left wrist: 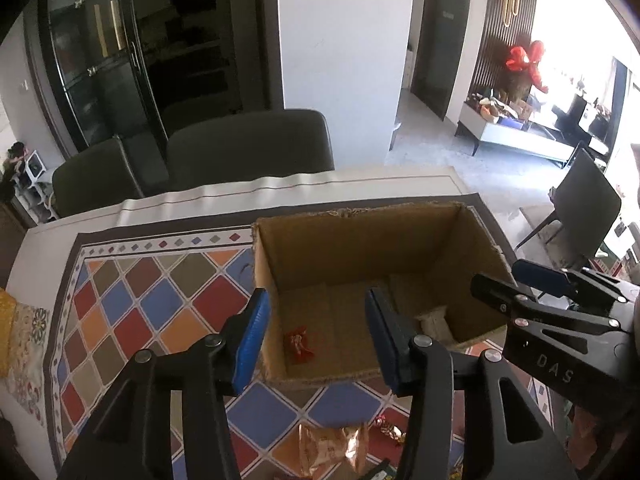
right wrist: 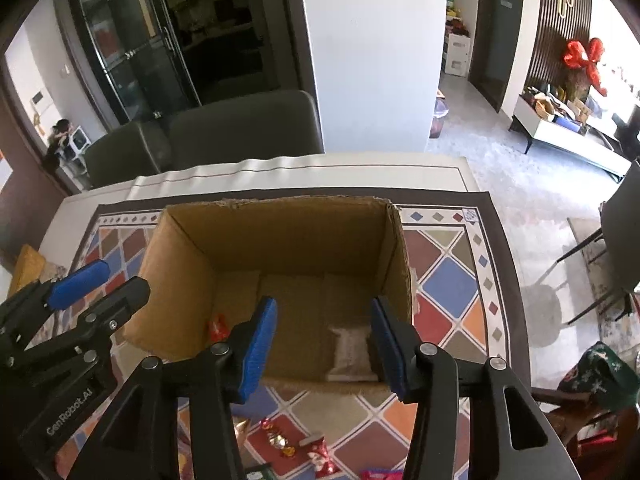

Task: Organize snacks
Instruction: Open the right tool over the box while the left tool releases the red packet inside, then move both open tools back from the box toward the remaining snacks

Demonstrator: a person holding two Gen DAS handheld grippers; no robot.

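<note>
An open cardboard box stands on the patterned tablecloth. On its floor lie a red wrapped snack at the left and a pale packet at the right. My left gripper hangs over the box's near left corner, open, nothing between its blue pads. My right gripper hovers above the box's near right part, open, with the pale packet lying below it on the floor. Each gripper shows in the other's view: the right gripper, the left gripper.
Loose snacks lie on the cloth in front of the box: a gold packet, wrapped candies and a red packet. Two dark chairs stand at the table's far edge, another chair to the right.
</note>
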